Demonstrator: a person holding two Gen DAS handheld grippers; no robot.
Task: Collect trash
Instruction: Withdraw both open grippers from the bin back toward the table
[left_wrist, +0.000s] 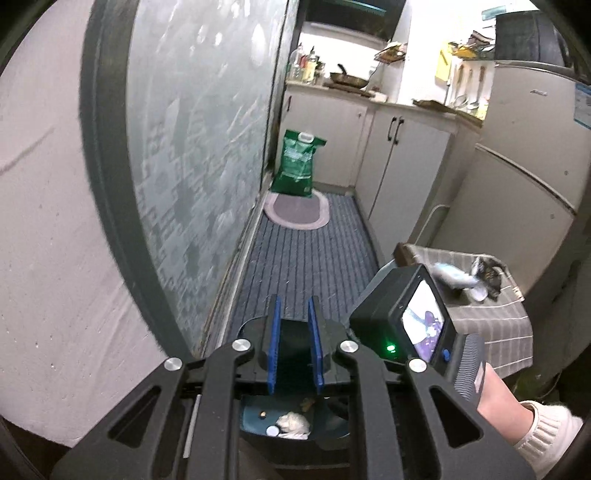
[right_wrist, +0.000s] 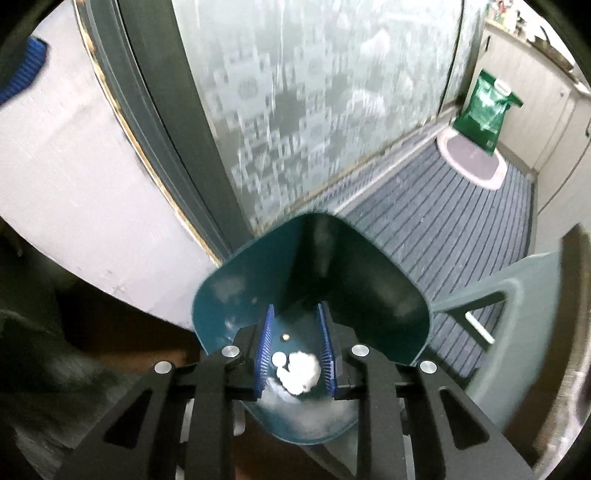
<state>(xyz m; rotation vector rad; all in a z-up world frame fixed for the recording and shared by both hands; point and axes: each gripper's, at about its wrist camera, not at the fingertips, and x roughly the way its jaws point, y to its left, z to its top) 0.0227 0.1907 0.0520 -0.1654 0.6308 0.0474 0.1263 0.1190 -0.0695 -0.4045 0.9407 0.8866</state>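
A teal bin with a tall hood stands on the floor beneath both grippers. A crumpled white paper, a white cap and a small brass bit lie inside it. My right gripper hangs over the bin, its blue pads slightly apart, and nothing is pressed between them. My left gripper hovers beside it with a narrow empty gap. The bin and paper show under its frame. A blue-white wrapper and a dark crumpled scrap lie on the striped-cloth table.
A frosted glass door runs along the left. A striped floor mat leads to an oval rug and a green bag. Cabinets and a fridge line the right. A grey-green plastic seat stands beside the bin.
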